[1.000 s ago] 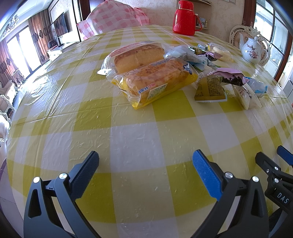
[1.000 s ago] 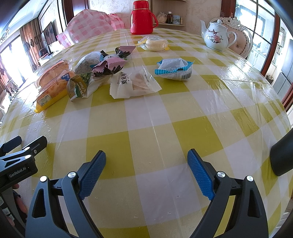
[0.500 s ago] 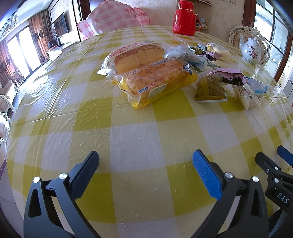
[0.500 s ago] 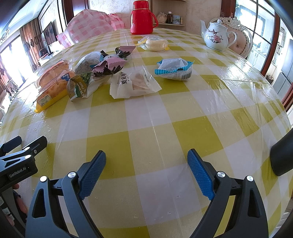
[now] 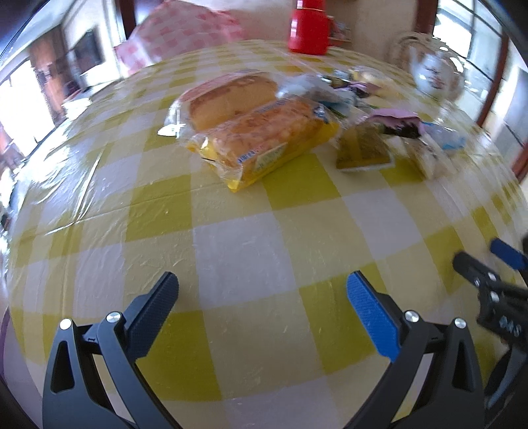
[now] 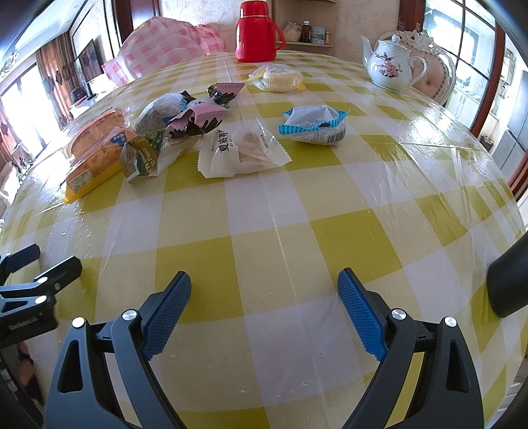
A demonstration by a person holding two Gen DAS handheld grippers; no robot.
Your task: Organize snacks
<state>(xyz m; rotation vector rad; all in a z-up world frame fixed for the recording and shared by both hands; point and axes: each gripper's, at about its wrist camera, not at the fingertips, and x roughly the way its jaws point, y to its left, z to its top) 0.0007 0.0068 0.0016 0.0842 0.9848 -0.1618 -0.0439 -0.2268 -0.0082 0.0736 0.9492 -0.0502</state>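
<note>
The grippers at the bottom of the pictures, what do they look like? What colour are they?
Both are black plastic claws with two fingers each. The left gripper and the right gripper have triangle-shaped cut-outs and small silver screws. The finger pads are bright blue with a bumpy, ridged surface. Seen from the side, the left gripper's body carries a small white label, too blurred to read. No sleeves or cables show.

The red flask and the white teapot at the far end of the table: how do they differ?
The red flask is plain, tall and straight-sided; the white teapot is rounder, squatter and painted with pink flowers. The flask stands at the far middle of the table, the teapot off to the right. Both stand upright, each with a lid and a side handle.
</note>
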